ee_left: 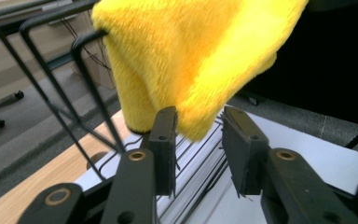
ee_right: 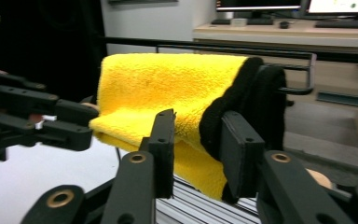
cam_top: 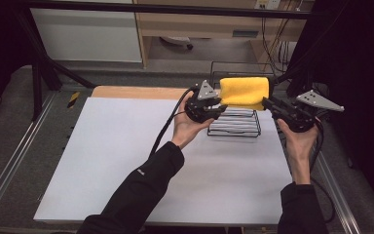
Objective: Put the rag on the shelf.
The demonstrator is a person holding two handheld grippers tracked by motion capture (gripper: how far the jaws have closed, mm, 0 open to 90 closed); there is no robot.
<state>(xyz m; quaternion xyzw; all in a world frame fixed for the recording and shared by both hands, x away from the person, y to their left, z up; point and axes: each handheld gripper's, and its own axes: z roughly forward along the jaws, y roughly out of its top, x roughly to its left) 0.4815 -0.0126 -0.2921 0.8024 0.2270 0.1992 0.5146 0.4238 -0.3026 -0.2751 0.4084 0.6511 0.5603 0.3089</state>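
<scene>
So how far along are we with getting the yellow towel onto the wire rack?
Done: the yellow towel already hangs folded over the top bar of the black wire rack. In hand: the left claw sits at the towel's lower corner with a gap beside the cloth, and the right claw brackets its dark-trimmed edge; neither looks to be pinching. Left: probably just backing both claws away, perhaps straightening the drape first.
</scene>
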